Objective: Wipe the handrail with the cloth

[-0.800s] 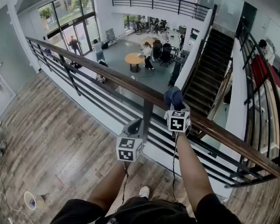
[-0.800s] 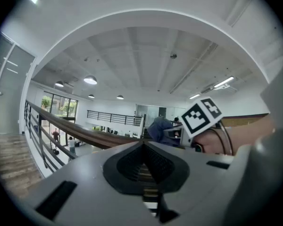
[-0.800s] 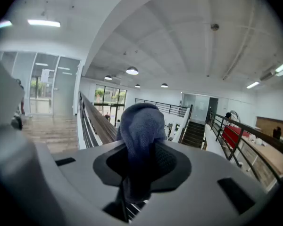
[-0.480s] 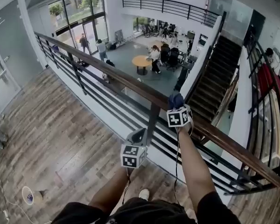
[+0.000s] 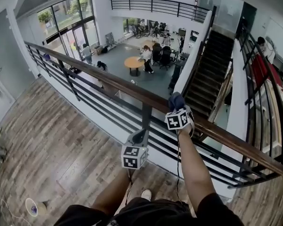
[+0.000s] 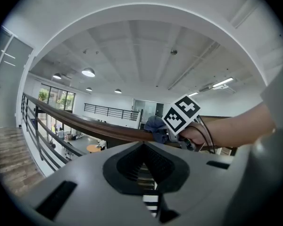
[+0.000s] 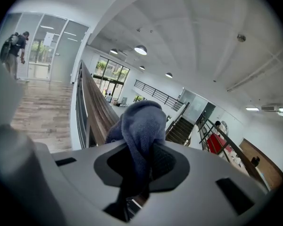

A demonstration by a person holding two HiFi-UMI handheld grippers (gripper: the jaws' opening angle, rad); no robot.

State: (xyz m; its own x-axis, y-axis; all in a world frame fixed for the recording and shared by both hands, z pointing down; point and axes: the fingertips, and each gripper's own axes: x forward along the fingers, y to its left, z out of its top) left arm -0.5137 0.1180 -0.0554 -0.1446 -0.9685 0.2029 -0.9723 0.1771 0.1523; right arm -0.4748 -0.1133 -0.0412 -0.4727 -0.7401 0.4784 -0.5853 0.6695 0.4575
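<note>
A brown wooden handrail (image 5: pixel 108 81) runs from the upper left to the lower right across the head view. A blue-grey cloth (image 5: pixel 176 100) rests on top of it, just right of a black post (image 5: pixel 147 117). My right gripper (image 5: pixel 177 107) is shut on the cloth and presses it onto the rail. The right gripper view shows the cloth (image 7: pixel 141 124) bunched between the jaws, with the handrail (image 7: pixel 96 109) stretching away behind it. My left gripper (image 5: pixel 138 136) hangs below the rail by the post, shut, holding nothing. The left gripper view looks up at the handrail (image 6: pixel 85 124) and the cloth (image 6: pixel 155 126).
Black horizontal bars (image 5: pixel 104 109) fill the railing below the handrail. Beyond it is a drop to a lobby with people and a round table (image 5: pixel 134 60). A staircase (image 5: pixel 205 69) descends at the right. I stand on a wood floor (image 5: pixel 52 140).
The head view swayed a little. The right gripper and cloth stay at about the same spot on the rail just right of the post. The left gripper has hardly moved.
</note>
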